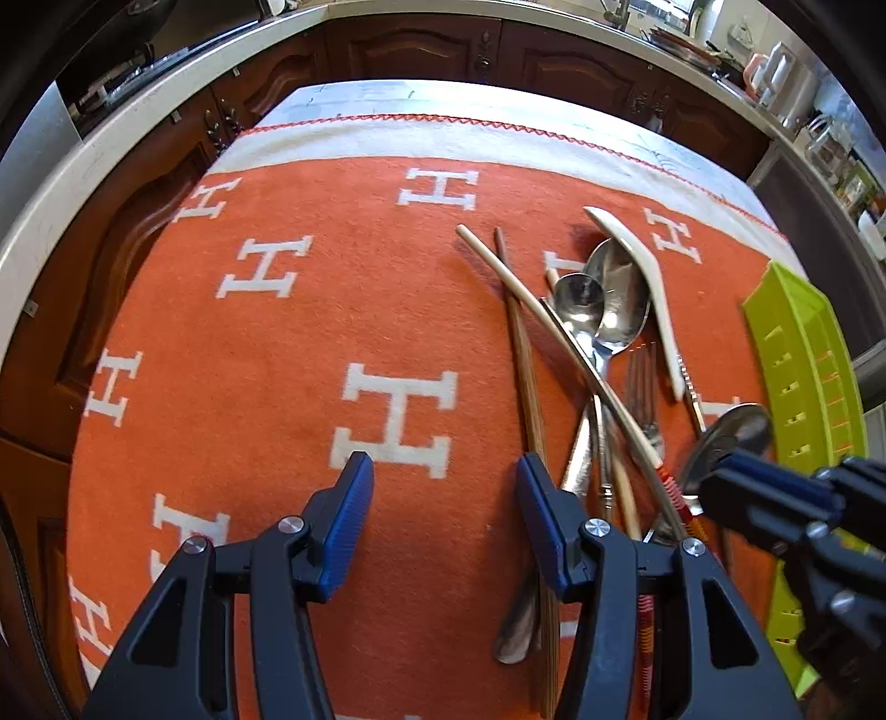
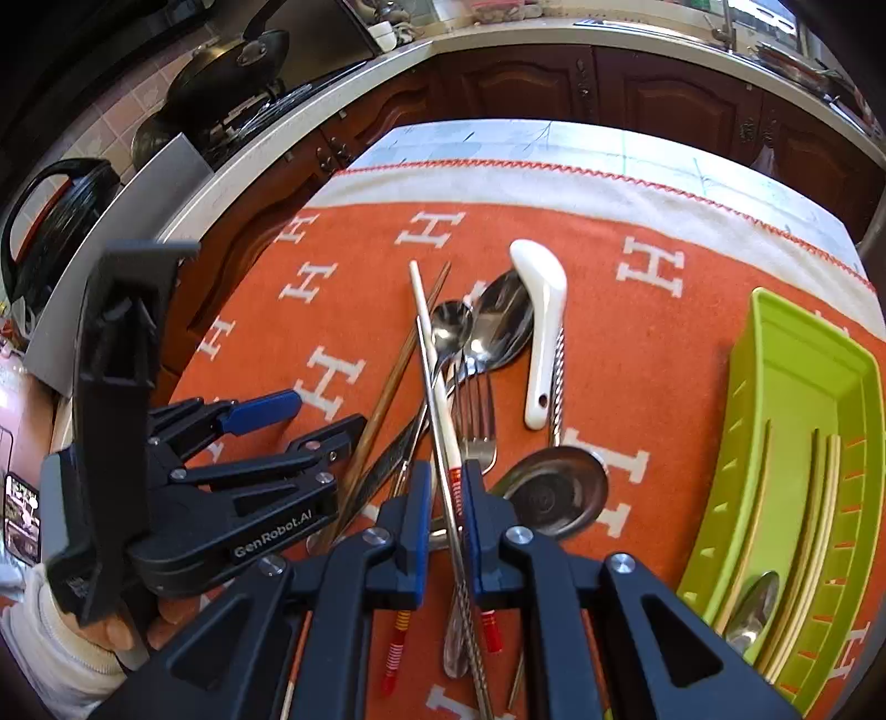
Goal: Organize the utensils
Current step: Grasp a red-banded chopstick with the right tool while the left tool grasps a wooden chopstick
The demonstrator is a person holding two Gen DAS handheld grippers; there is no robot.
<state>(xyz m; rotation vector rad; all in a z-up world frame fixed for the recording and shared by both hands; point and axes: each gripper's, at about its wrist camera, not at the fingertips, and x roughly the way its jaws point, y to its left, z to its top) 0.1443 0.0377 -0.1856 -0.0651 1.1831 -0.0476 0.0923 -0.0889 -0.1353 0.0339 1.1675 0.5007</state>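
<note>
A pile of utensils lies on the orange cloth [image 1: 277, 343]: steel spoons [image 2: 498, 327], a white ceramic spoon [image 2: 540, 332], a fork [image 2: 476, 410], wooden chopsticks [image 2: 387, 399], pale chopsticks [image 2: 429, 343] with red-striped ends and a round ladle [image 2: 554, 493]. My right gripper [image 2: 446, 498] has its jaws narrowed around the pale chopstick and a thin metal one in the pile. My left gripper [image 1: 443, 498] is open and empty, just left of the pile. It also shows in the right wrist view [image 2: 310, 415].
A lime-green utensil tray [image 2: 803, 443] stands at the right, holding a spoon [image 2: 753, 603] and pale sticks. It also shows in the left wrist view [image 1: 803, 360]. Wooden cabinets [image 1: 415, 50] and a counter surround the table. Pans [image 2: 221, 83] sit at back left.
</note>
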